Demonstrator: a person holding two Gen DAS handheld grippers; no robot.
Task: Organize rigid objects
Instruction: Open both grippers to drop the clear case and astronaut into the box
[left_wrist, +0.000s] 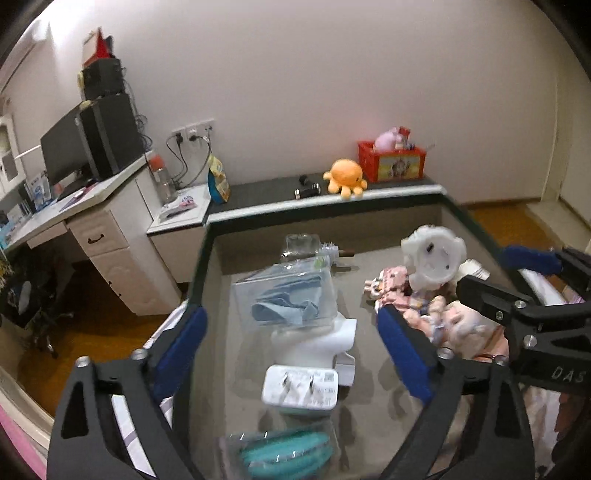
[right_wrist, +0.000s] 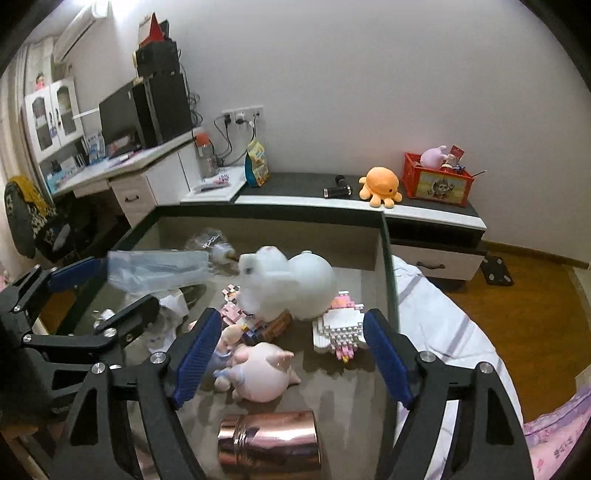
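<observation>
Hovering over the grey bin (left_wrist: 207, 254), the left gripper (left_wrist: 291, 332) has its jaws spread wide, gripping nothing; a white charger (left_wrist: 300, 387) and a bagged blue cloth (left_wrist: 284, 299) lie below between them. From the right wrist, the right gripper (right_wrist: 291, 347) also gapes empty above a pink pig figurine (right_wrist: 262, 373), a copper tin (right_wrist: 269, 439) just nearer.

Teal packet (left_wrist: 284, 456) cut by bottom edge; copper canister (right_wrist: 267, 445) too.
</observation>
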